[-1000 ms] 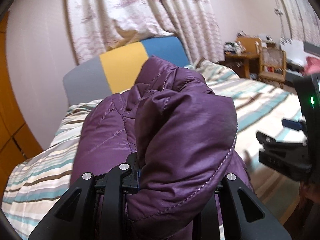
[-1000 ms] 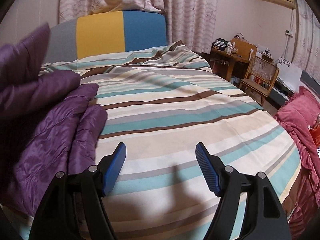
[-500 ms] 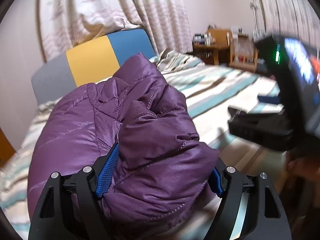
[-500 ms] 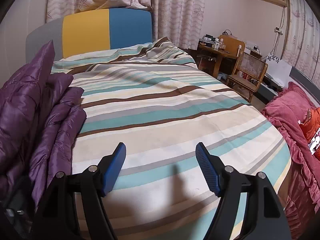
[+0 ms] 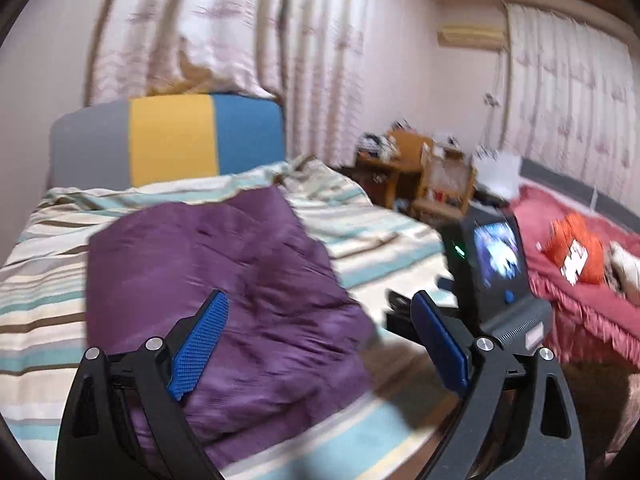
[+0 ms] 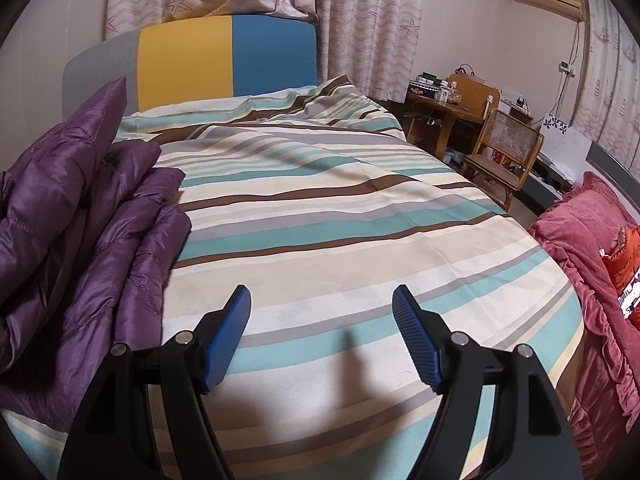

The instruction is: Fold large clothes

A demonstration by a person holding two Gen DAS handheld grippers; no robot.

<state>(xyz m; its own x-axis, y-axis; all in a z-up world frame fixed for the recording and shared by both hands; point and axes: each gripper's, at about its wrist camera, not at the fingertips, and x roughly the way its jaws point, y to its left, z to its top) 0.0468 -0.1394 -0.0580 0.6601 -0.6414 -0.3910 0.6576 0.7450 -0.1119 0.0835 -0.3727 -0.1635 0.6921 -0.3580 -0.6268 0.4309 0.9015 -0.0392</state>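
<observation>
A purple quilted jacket (image 5: 224, 280) lies folded on the striped bed (image 5: 48, 280). My left gripper (image 5: 320, 312) hovers just above and in front of it, its jaws opening wide with nothing pressed between the blue pads. In the right wrist view the jacket (image 6: 80, 216) is a thick layered pile at the left edge. My right gripper (image 6: 322, 304) stands open over bare striped sheet (image 6: 320, 208), to the right of the jacket, with nothing between its fingers. The right gripper's black body with a lit screen (image 5: 496, 256) shows in the left wrist view at the right.
A grey, yellow and blue headboard (image 6: 224, 56) stands at the far end under patterned curtains. A wooden desk (image 6: 448, 108) and cane chair (image 6: 508, 148) are at the back right. A red bedspread (image 6: 576, 240) with an orange cushion (image 5: 572, 252) lies to the right.
My left gripper has let go of the jacket fold, opened wide and drawn back; the jacket now lies flatter on the bed. The right gripper has stayed in place and open.
</observation>
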